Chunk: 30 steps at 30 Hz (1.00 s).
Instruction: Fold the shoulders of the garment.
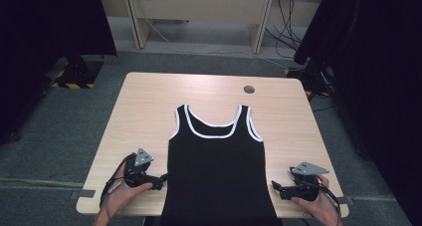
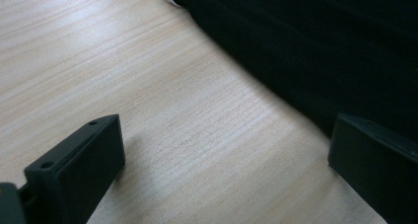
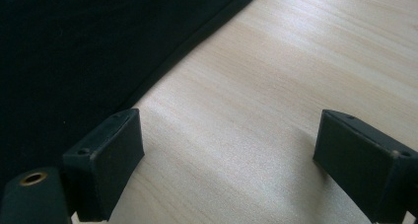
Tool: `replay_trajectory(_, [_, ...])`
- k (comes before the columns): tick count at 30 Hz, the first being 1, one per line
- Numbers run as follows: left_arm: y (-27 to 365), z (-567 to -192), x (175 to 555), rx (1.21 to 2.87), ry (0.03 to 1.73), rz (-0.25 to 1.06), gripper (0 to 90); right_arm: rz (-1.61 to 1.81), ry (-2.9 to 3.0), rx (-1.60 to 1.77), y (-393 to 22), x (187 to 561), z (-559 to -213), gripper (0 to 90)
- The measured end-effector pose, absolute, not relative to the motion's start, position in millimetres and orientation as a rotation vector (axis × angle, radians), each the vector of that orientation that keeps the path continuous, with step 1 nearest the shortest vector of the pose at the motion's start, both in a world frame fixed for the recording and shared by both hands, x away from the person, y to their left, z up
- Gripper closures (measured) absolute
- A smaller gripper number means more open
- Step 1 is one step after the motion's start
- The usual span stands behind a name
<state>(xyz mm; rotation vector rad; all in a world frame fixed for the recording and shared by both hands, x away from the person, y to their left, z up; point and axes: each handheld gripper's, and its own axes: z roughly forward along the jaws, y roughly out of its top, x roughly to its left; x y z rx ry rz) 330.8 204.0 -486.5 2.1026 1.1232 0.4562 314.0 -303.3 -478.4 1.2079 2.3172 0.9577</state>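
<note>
Nearest to me, my left gripper point(image 1: 161, 178) sits low over the bench point(image 1: 149, 101) at its front edge, its fingers point(image 2: 74, 169) spread wide apart with nothing between them. In the left gripper view bare wood fills the gap, and the black tank top point(image 1: 216, 171) lies just beyond, its side edge running right up to the far finger, which looks to sit over the fabric's margin; I cannot tell whether it touches. My right gripper point(image 1: 274, 187) mirrors it on the other side, fingers point(image 3: 106, 160) likewise wide apart and empty. In the right gripper view one finger stands just at the hemmed side edge of the top, the other well out over bare wood; again I cannot tell whether there is contact.

So the garment lies flat between the two sets of fingers, its lower body directly flanked by them, its bottom hem hanging off the near edge of the bench. Farther from the fingers, the body narrows up to the white-trimmed neckline and straps point(image 1: 213, 122), spread open toward the middle of the bench. Beyond that, well apart from everything, a round cable hole point(image 1: 249, 89) sits near the far edge.
</note>
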Motion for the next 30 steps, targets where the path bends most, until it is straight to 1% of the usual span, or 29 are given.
replay_trajectory(5, [203.6, -486.4, 331.3, 2.098, 1.130, 0.458, 0.0, 0.957, 2.316, 1.209, -303.2, 313.9, -478.4, 11.8])
replay_trajectory(8, [204.0, -485.6, 332.3, 2.053, 1.141, 0.406, 0.0, 0.957, 2.317, 1.205, -303.3, 314.2, -478.4, 11.8])
replay_trajectory(10, [202.7, -485.4, 333.4, 2.050, 1.136, 0.401, 0.0, 0.957, 2.317, 1.205, -303.3, 314.2, -478.4, 11.8])
replay_trajectory(16, [200.4, -481.3, 340.2, 2.041, 1.139, 0.428, 1.0, 0.958, 2.315, 1.212, -301.9, 314.7, -478.6, 11.5])
replay_trajectory(30, [202.3, -469.8, 359.1, 2.000, 1.159, 0.433, 1.4, 0.958, 2.316, 1.215, -299.8, 316.2, -478.6, 11.3])
